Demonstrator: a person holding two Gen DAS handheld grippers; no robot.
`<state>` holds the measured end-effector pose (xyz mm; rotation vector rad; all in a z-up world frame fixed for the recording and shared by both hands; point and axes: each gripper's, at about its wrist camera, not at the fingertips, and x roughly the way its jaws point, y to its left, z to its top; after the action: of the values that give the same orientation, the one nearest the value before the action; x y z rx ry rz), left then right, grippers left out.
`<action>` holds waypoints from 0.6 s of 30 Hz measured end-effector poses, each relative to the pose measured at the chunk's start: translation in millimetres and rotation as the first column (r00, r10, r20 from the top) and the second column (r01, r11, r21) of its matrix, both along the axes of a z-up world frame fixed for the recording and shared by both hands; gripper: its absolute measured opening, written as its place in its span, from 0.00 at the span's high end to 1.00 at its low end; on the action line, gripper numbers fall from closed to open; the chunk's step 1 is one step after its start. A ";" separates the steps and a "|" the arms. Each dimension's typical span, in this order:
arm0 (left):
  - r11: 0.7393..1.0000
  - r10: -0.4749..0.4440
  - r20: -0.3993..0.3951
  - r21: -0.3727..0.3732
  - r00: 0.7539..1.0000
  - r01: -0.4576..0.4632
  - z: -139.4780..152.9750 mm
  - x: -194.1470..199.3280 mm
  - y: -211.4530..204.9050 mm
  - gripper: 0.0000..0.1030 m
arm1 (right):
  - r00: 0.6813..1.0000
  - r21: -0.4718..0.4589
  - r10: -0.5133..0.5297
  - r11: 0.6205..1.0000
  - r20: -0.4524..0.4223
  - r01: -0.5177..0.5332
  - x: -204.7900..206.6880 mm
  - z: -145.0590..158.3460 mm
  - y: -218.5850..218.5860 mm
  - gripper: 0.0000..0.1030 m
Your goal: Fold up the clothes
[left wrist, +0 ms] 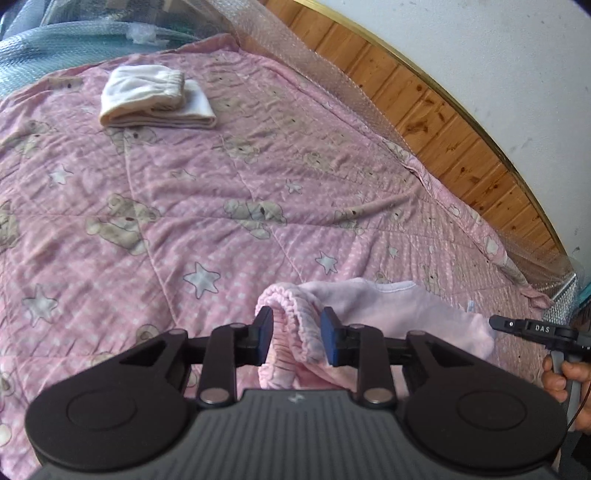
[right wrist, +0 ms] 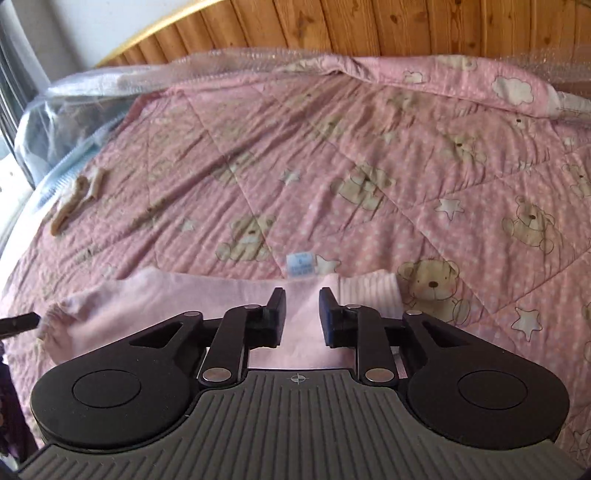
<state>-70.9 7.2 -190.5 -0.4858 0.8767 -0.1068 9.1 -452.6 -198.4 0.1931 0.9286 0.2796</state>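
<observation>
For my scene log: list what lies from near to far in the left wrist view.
left gripper → pink pants with the waistband between its open fingers → pink quilt → folded white clothes → bubble wrap.

Daylight falls across my bed's pink bear-print quilt [left wrist: 229,192], its wooden headboard [right wrist: 406,26] against a white wall [left wrist: 498,55].

Two close wrist views, shared pink garment [left wrist: 388,314]
</observation>
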 end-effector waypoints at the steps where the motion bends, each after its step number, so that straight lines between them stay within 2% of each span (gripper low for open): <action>1: 1.000 0.012 -0.012 0.014 1.000 -0.012 3.6 2.3 -1.2 0.72 | 1.000 0.004 0.006 1.000 -0.004 -0.006 -3.4 -3.2 3.0 0.69; 4: 0.999 0.009 -0.011 0.047 1.000 -0.008 16.7 12.4 -11.1 0.72 | 0.998 -0.045 0.006 0.999 -0.058 -0.009 -9.8 -28.5 7.6 0.66; 6: 0.997 -0.020 0.017 0.069 1.000 0.019 29.5 21.8 -25.9 0.72 | 1.000 -0.072 0.023 0.997 -0.011 -0.024 -18.8 -39.3 9.0 0.67; 8: 0.992 -0.066 0.009 0.106 0.998 0.064 33.7 30.0 -43.0 0.72 | 0.997 -0.141 0.071 0.988 0.018 -0.068 -23.5 -40.3 17.7 0.67; 10: 0.980 -0.107 -0.053 0.165 0.993 0.114 21.2 35.1 -58.8 0.73 | 0.994 -0.206 0.110 0.973 0.026 -0.103 -25.0 -39.2 26.1 0.67; 12: 0.964 -0.106 -0.157 0.226 0.982 0.140 -5.0 36.1 -66.5 0.73 | 0.991 -0.227 0.131 0.966 0.027 -0.122 -25.7 -38.3 27.2 0.67; 13: 0.961 -0.105 -0.173 0.237 0.979 0.145 -11.1 34.6 -67.3 0.83 | 0.991 -0.222 0.135 0.967 0.025 -0.126 -25.4 -38.0 25.5 0.67; 18: 0.962 -0.104 -0.169 0.232 0.980 0.142 -18.3 28.4 -63.2 0.82 | 0.987 -0.223 0.160 0.963 0.034 -0.149 -27.8 -38.5 21.3 0.67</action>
<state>-42.5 -56.0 -208.8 -0.2114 1.0583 -0.0752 -18.7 -431.3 -236.9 -0.0908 0.9177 0.3221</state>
